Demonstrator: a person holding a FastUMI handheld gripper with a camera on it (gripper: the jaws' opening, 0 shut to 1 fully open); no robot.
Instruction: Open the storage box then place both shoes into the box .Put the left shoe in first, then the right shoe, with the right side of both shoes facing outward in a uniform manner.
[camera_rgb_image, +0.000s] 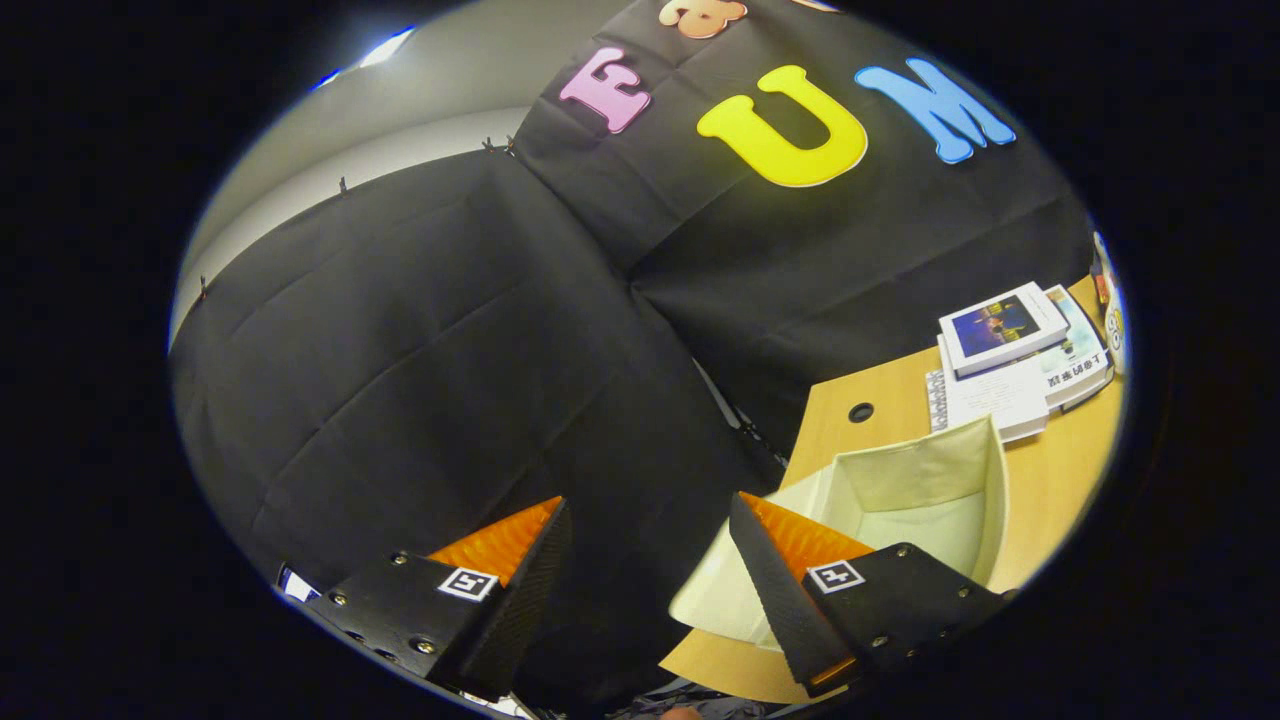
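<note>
Tongs (650, 560) spread wide and empty, I look past the open storage box (900, 490) just beyond my right finger, on the table (1060, 480). With no shoe ahead of me, I risk clipping its soft wall while turning.

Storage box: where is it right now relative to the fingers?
In the gripper view the storage box sits open on the wooden table, partly behind the right-hand finger, with the stack of books just beyond it.
</note>
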